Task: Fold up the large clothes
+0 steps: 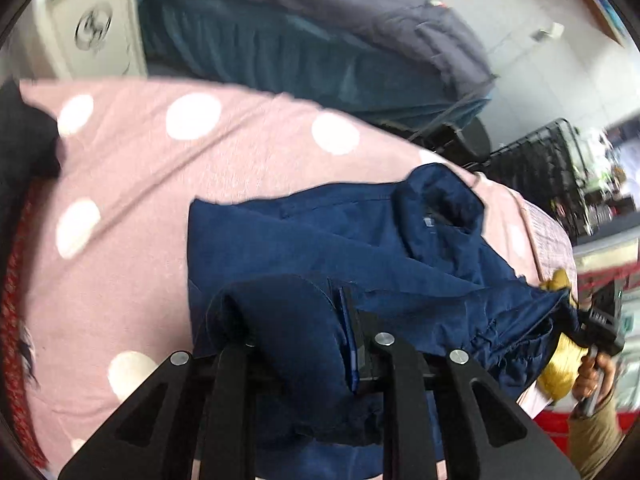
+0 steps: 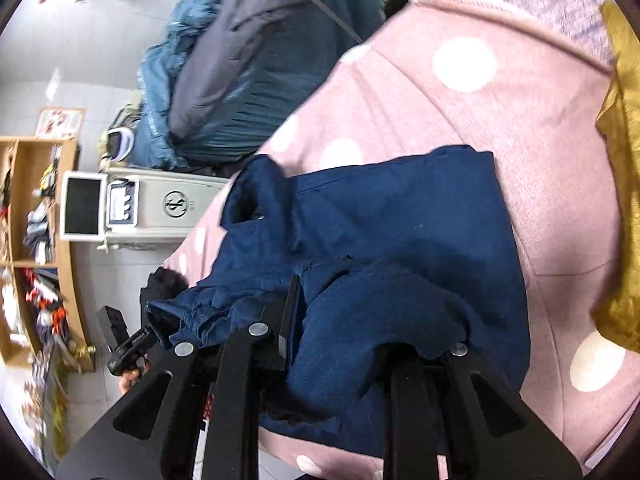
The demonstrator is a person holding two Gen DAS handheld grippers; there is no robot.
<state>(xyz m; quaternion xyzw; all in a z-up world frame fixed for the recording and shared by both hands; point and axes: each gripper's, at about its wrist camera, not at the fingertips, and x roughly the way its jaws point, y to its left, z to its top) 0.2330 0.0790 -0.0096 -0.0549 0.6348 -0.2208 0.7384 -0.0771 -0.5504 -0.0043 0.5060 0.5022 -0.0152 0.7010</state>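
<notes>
A navy blue garment [image 1: 340, 240] lies partly folded on a pink bed sheet with white dots [image 1: 160, 152], its collar toward the far right. My left gripper [image 1: 296, 336] is shut on a bunched fold of the garment's near edge, cloth draped over its left finger. In the right wrist view the same garment [image 2: 380, 216] spreads over the pink sheet [image 2: 500, 120]. My right gripper [image 2: 340, 320] is shut on another bunch of its hem, cloth covering the right finger. The other gripper shows at far right in the left wrist view [image 1: 600, 320] and at lower left in the right wrist view [image 2: 124, 344].
A mustard yellow cloth [image 2: 624, 160] lies on the sheet beside the garment. A second bed with teal and grey bedding [image 1: 320, 40] stands beyond. A white cabinet [image 2: 168, 208], a wooden shelf [image 2: 40, 240] and a black wire rack [image 1: 540, 160] stand around the bed.
</notes>
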